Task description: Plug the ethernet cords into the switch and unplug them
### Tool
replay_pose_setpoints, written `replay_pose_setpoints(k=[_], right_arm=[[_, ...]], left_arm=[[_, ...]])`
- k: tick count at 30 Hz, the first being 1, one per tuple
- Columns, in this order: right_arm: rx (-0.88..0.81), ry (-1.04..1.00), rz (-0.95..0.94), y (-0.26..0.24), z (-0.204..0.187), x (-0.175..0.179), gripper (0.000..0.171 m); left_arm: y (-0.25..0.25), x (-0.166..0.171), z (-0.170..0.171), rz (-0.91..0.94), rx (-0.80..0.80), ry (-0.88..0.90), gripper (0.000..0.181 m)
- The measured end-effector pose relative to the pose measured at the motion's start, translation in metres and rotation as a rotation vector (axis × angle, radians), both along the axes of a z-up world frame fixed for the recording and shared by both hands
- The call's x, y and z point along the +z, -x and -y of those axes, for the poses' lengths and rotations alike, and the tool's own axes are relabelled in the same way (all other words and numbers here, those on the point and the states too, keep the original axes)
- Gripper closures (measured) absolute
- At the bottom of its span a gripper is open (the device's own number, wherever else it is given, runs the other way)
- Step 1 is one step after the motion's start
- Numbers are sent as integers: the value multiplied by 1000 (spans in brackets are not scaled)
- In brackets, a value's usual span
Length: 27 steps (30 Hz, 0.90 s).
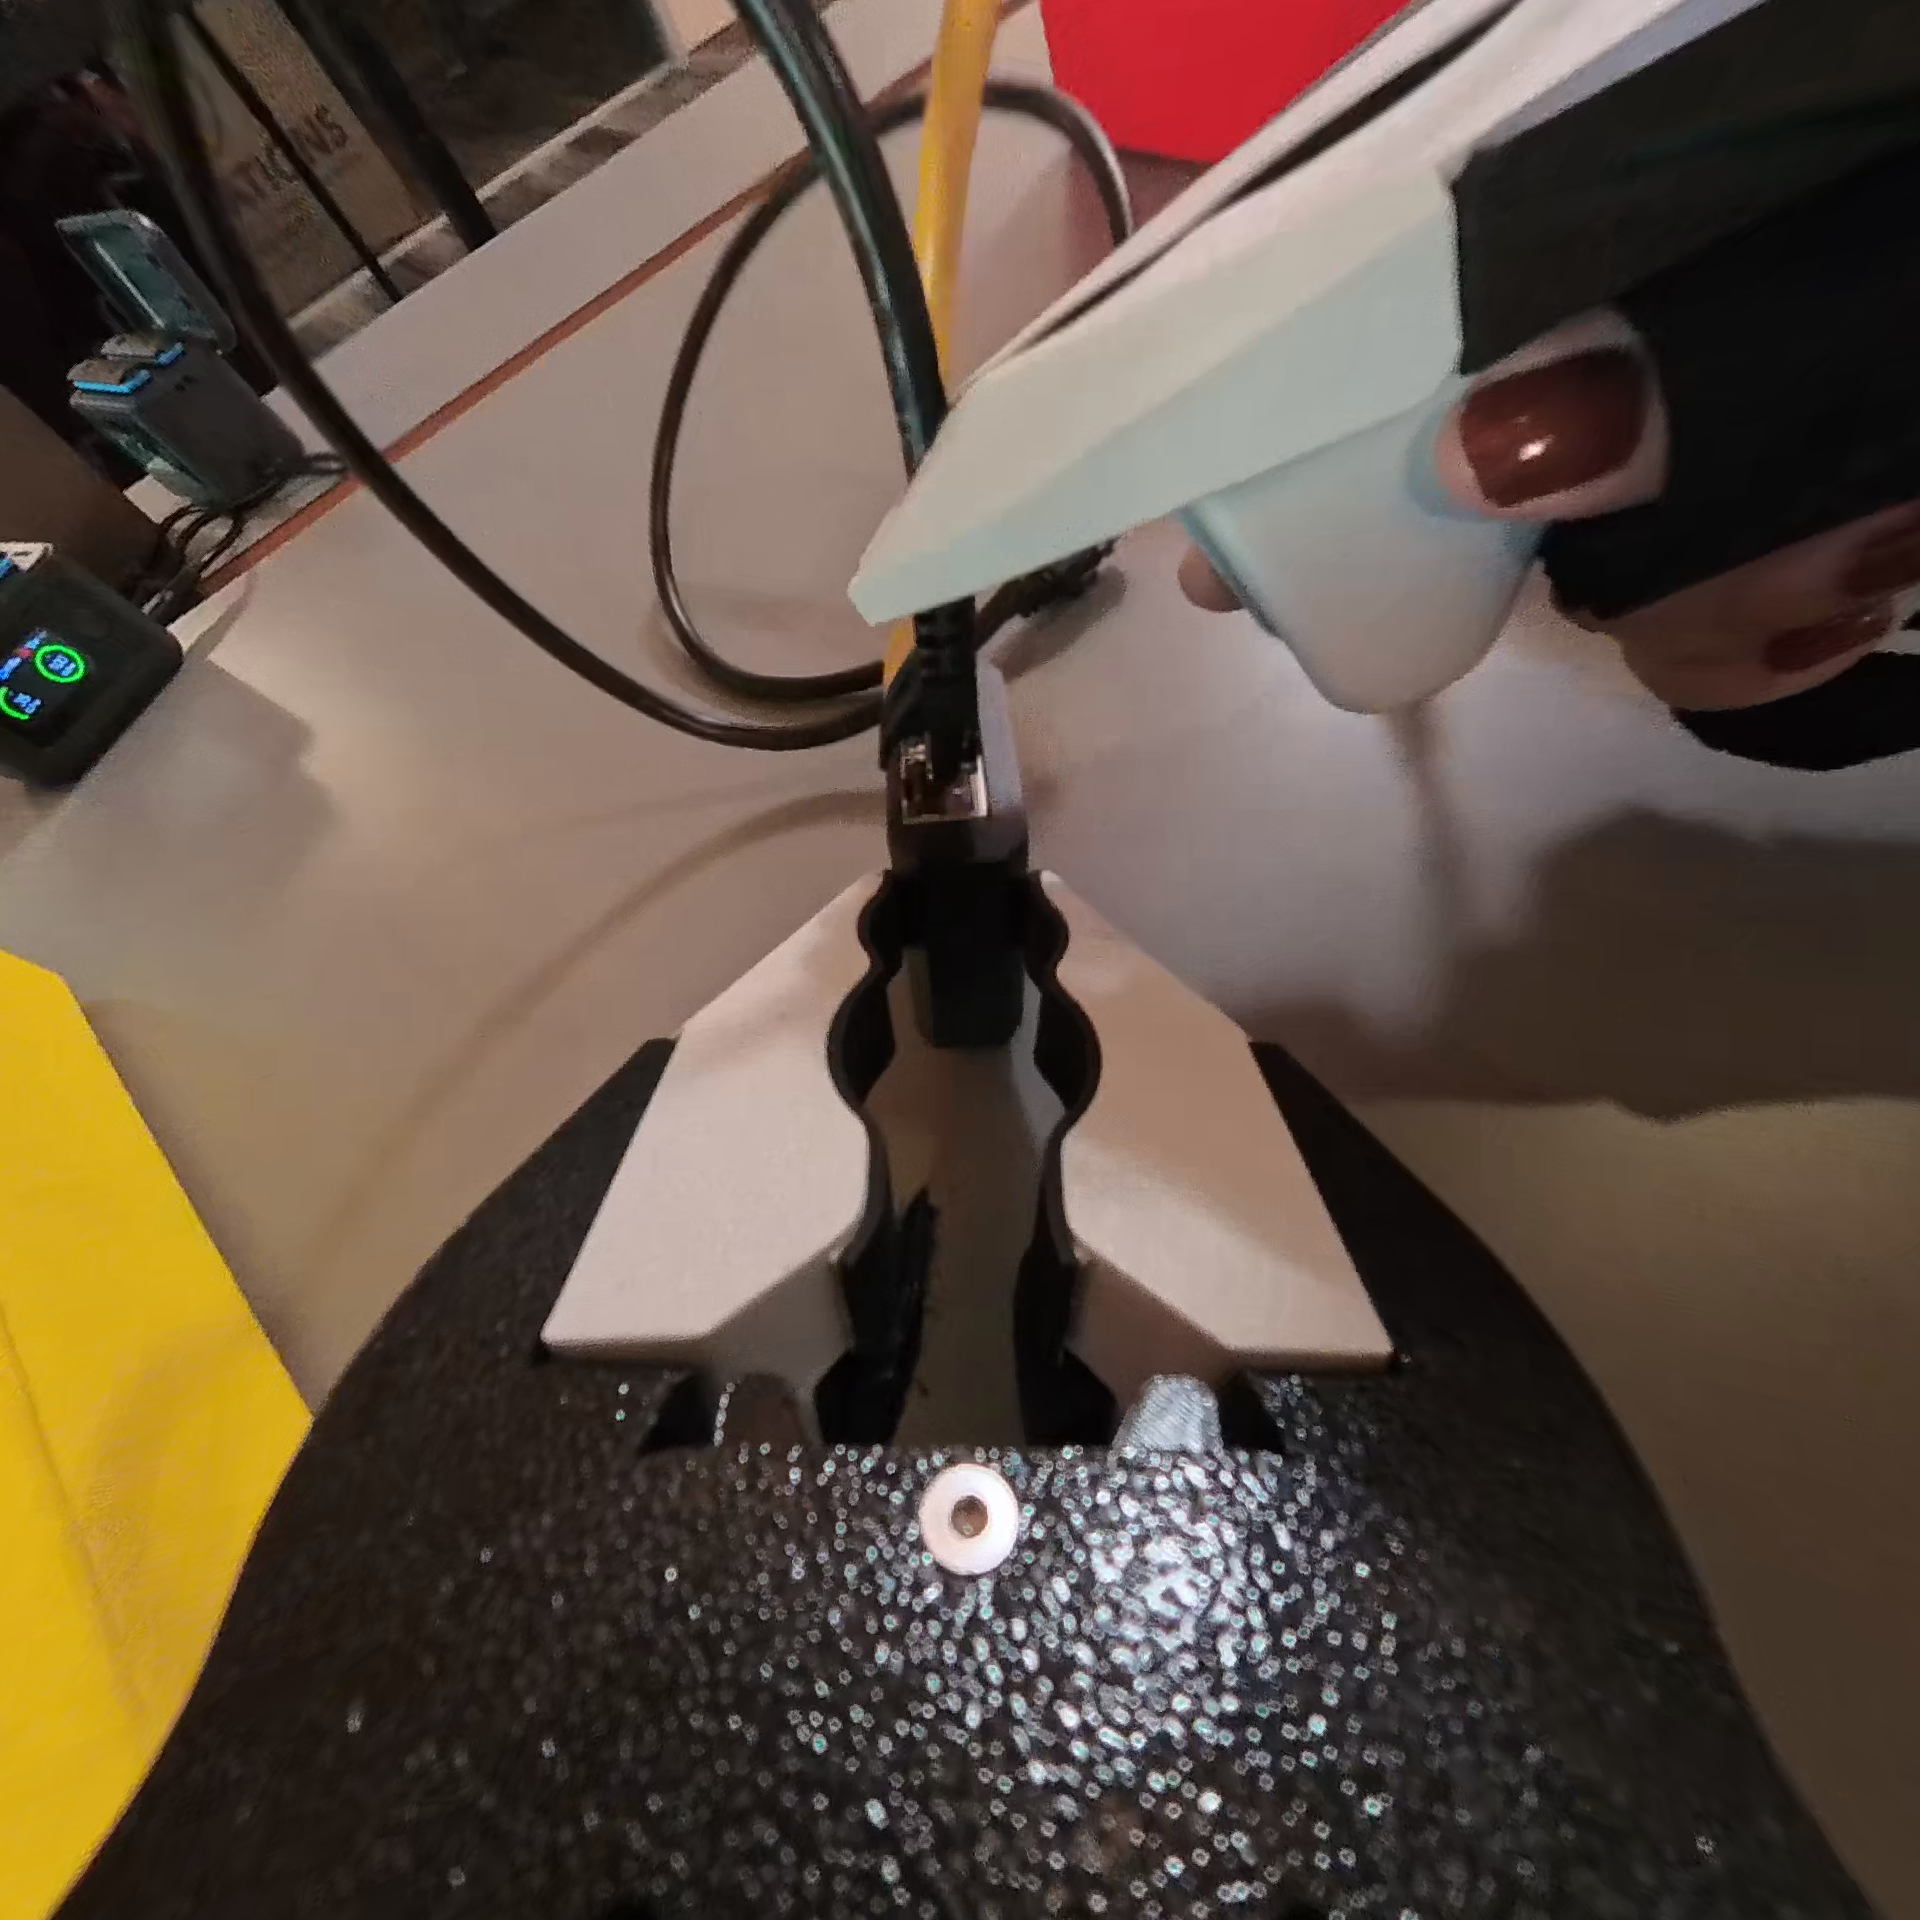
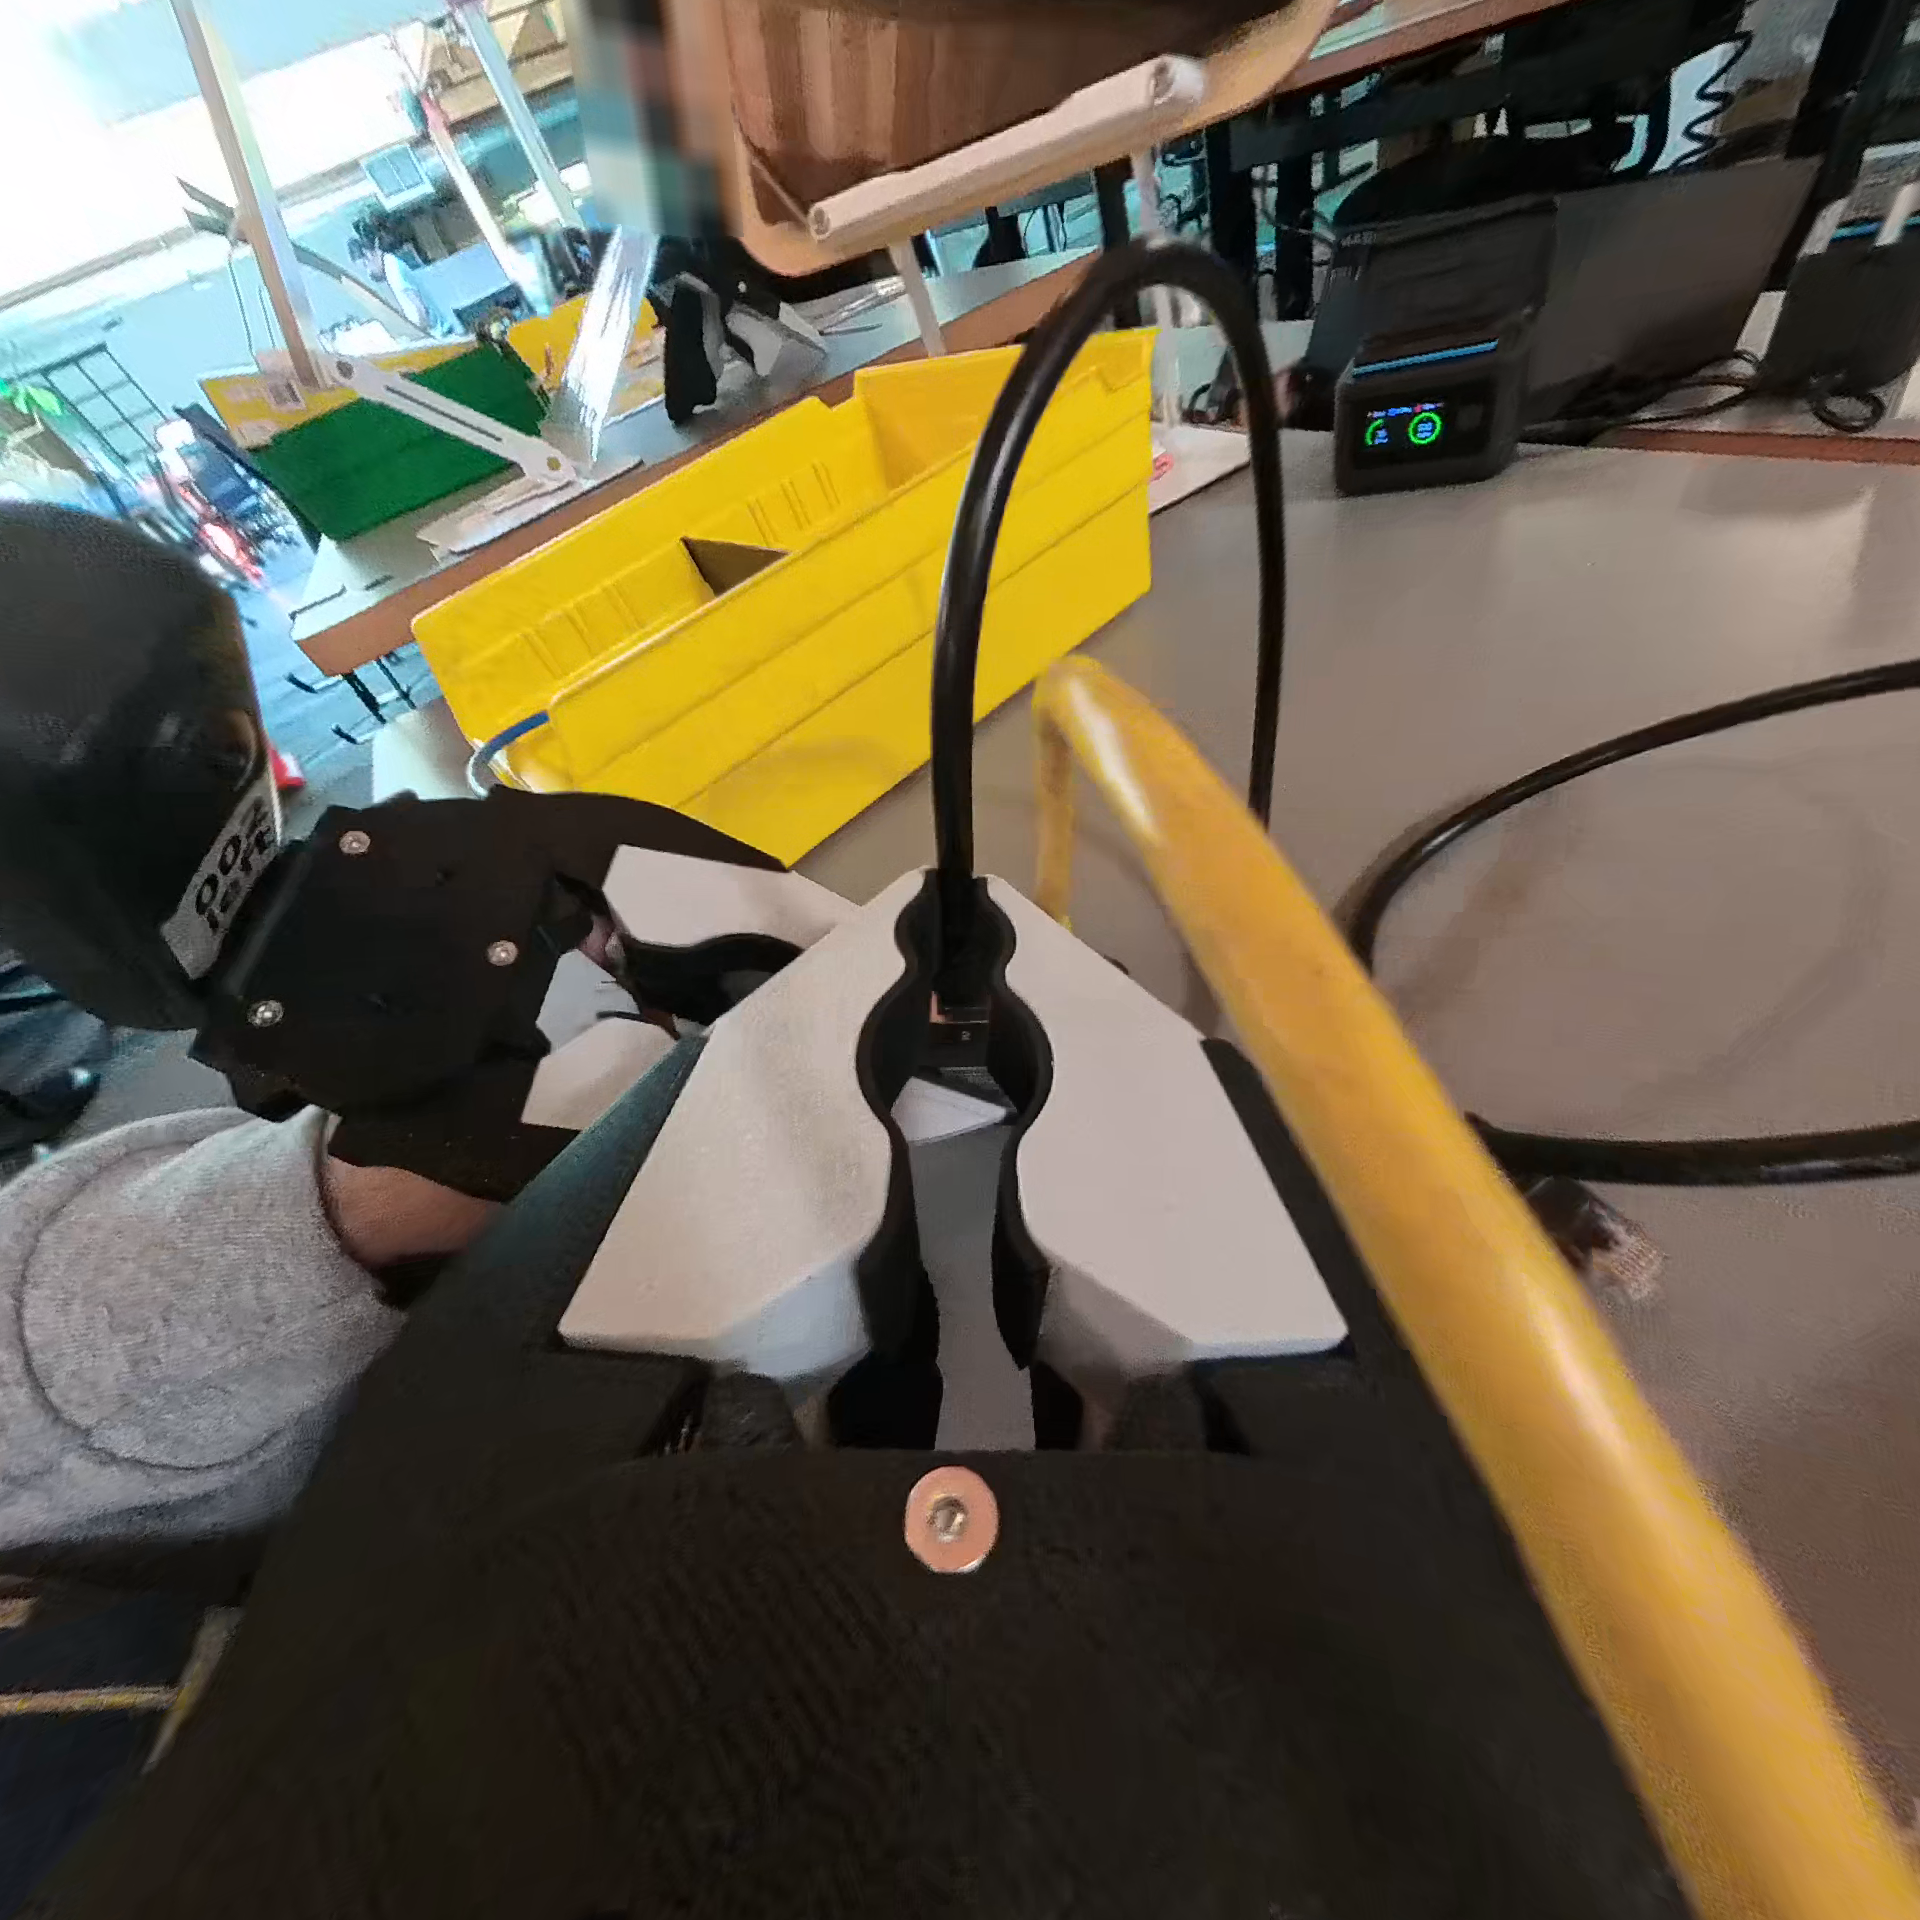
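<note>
In the left wrist view my left gripper (image 1: 961, 888) is shut on a small dark switch (image 1: 966, 987), held on end with an empty port (image 1: 940, 795) showing. A black ethernet cord (image 1: 883, 260) has its plug (image 1: 940, 665) in the switch, and a yellow cord (image 1: 951, 156) runs behind it. My right gripper (image 1: 914, 592) comes in from the upper right onto that plug. In the right wrist view my right gripper (image 2: 961, 894) is shut on the black cord's plug (image 2: 961, 956), right above the switch (image 2: 961, 1049). The yellow cord (image 2: 1299, 1039) arcs past its right finger. The left gripper (image 2: 707, 971) is at the left.
A yellow bin (image 2: 831, 582) stands on the grey table (image 2: 1558, 582) beyond the switch. A black power unit with a lit screen (image 2: 1434, 416) sits at the back. A black cable loop (image 2: 1558, 810) and a loose plug (image 2: 1600, 1247) lie to the right. A gloved hand (image 1: 1558, 436) holds the right gripper. The grippers' ends are close to 6 cm from one another.
</note>
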State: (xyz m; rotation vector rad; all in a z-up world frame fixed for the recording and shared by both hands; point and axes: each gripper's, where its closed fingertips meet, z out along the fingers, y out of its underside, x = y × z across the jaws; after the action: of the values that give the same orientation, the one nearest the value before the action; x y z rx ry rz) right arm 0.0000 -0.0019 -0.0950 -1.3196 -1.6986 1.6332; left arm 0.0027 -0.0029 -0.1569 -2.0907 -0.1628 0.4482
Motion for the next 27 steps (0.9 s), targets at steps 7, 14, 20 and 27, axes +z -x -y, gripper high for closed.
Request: replay_pose_setpoints(k=[7, 14, 20, 27], right_arm=[[5, -167, -6, 0, 12, -5, 167], [14, -213, -5, 4, 16, -6, 167], [-7, -229, -242, -30, 12, 24, 133], [257, -340, -205, -108, 34, 26, 134]], left_arm=[[3, -6, 4, 20, 24, 33, 161], [4, -6, 4, 35, 28, 31, 160], [3, 10, -3, -120, 2, -22, 160], [12, 46, 0, -443, 42, 19, 160]])
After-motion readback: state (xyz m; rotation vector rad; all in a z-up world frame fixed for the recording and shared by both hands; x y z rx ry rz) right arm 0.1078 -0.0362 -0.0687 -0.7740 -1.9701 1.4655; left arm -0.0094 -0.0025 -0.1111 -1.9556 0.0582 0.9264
